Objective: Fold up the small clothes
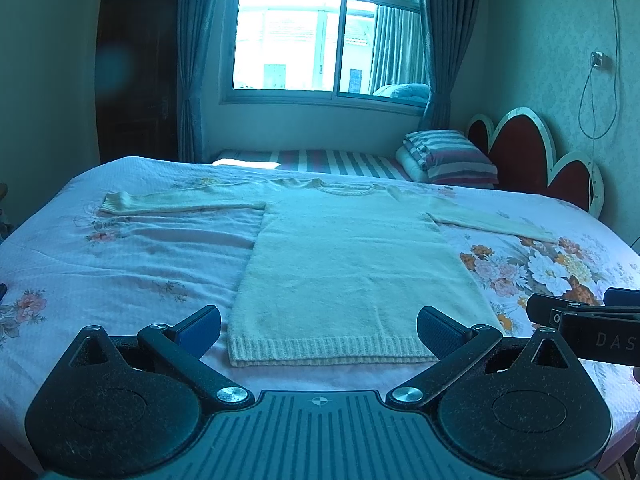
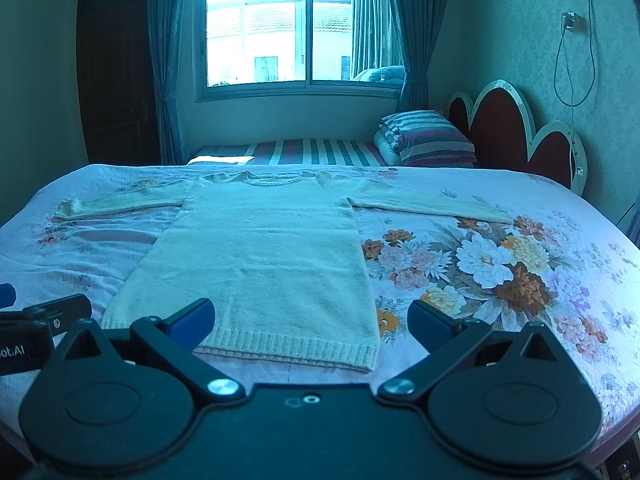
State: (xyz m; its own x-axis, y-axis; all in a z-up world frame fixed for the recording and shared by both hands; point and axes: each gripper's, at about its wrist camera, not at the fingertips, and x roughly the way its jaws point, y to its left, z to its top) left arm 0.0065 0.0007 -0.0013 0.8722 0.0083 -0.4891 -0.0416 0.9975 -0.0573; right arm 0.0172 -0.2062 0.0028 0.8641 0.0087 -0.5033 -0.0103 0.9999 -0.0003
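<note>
A cream knitted sweater (image 1: 352,264) (image 2: 260,256) lies flat on the bed, collar far, ribbed hem near, both sleeves spread sideways. My left gripper (image 1: 319,330) is open just above the hem, its blue pads either side of the hem's width, holding nothing. My right gripper (image 2: 311,322) is open over the hem's right corner, also holding nothing. The right gripper's body (image 1: 588,320) shows at the right edge of the left wrist view. The left gripper's body (image 2: 36,320) shows at the left edge of the right wrist view.
The bed has a pink floral sheet (image 2: 500,264). Beyond it lie a striped mattress (image 1: 320,162) and folded striped bedding (image 1: 448,156), with a red scalloped headboard (image 1: 532,160) at right. A window with curtains (image 1: 320,36) and a dark wardrobe (image 1: 132,72) stand behind.
</note>
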